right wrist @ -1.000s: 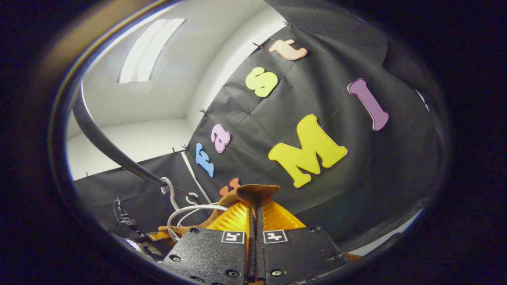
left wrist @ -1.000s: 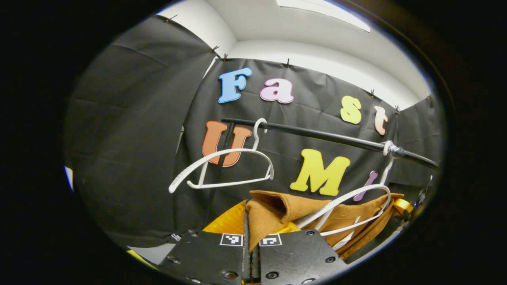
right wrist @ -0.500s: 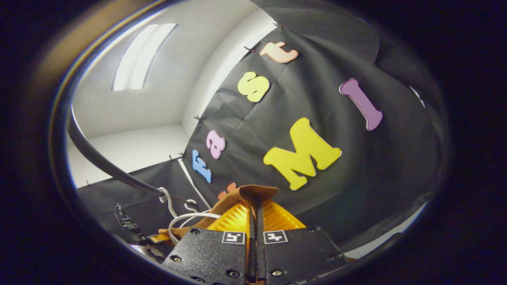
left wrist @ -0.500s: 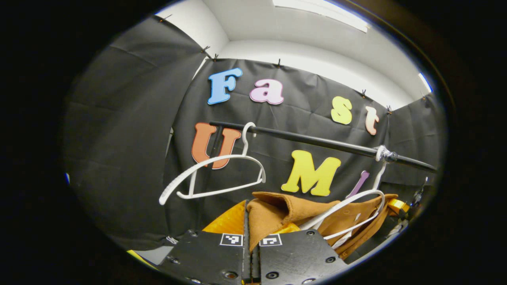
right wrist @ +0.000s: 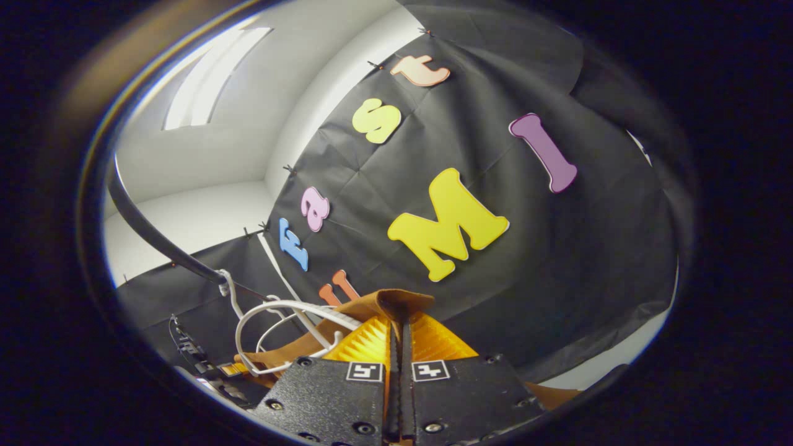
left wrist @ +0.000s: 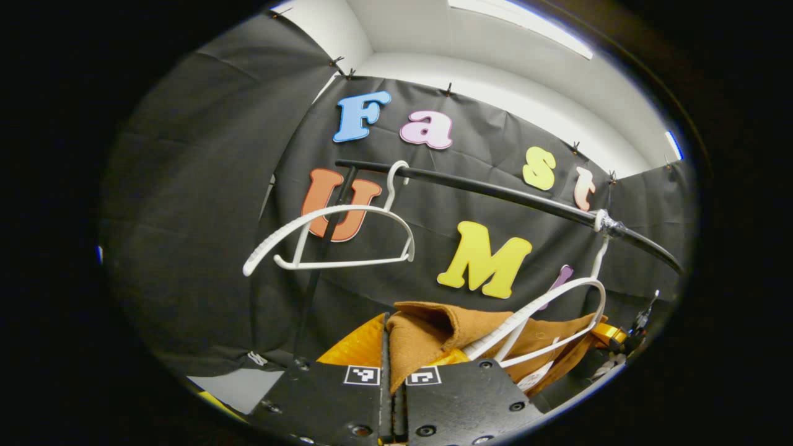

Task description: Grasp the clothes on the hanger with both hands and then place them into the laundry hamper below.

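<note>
We saw the brown garment [left wrist: 446, 328] drop lower against its white hanger [left wrist: 545, 310] over the last second. Left gripper [left wrist: 392, 371] and right gripper [right wrist: 396, 365] each pinched cloth, fingers pressed together; we judged it nearly off.

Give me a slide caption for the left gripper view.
Left tool pinches a brown garment beside its white hanger on the rail.

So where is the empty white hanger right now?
In the left gripper view, the empty white hanger hangs near the left end of the black rail, up and left of the brown garment.
</note>
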